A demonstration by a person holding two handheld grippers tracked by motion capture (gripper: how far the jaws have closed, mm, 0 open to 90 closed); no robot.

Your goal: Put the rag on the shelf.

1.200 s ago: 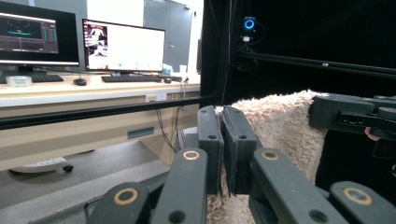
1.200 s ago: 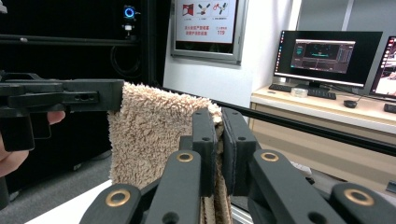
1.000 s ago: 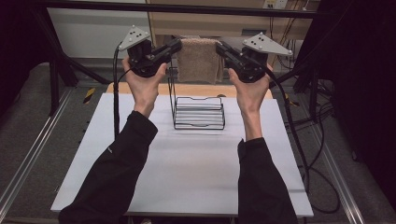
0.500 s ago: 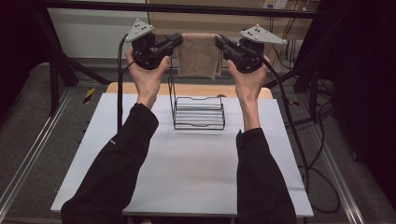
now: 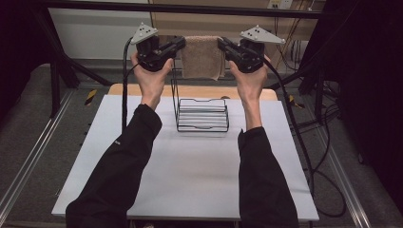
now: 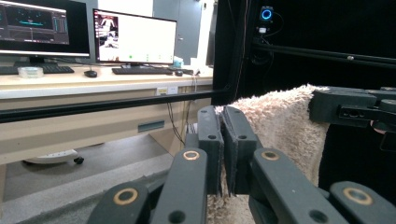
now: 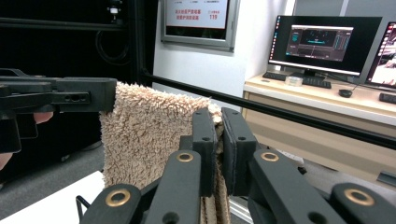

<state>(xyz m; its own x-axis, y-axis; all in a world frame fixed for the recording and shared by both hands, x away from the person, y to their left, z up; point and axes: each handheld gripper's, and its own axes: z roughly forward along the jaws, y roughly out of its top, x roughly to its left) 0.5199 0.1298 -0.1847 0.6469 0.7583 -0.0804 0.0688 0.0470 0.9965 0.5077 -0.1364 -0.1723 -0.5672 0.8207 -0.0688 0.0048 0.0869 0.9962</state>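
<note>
White desk [image 5: 190,175] bearing black wire rack [image 5: 203,115]; fluffy beige towel [image 5: 203,57] stretched above it, top corners clamped by left gripper [image 5: 179,43] and right gripper [image 5: 222,45] jaws; lower level, evenly taut.

A small beige towel [image 5: 203,57] of shaggy, fleecy pile hangs flat and upright at the top centre of the high view, stretched between its two upper corners. Each corner is pinched in a hand-held gripper, left [image 5: 179,43] and right [image 5: 222,45]. Its lower edge hangs free above the black wire rack [image 5: 203,114], apart from it.
</note>
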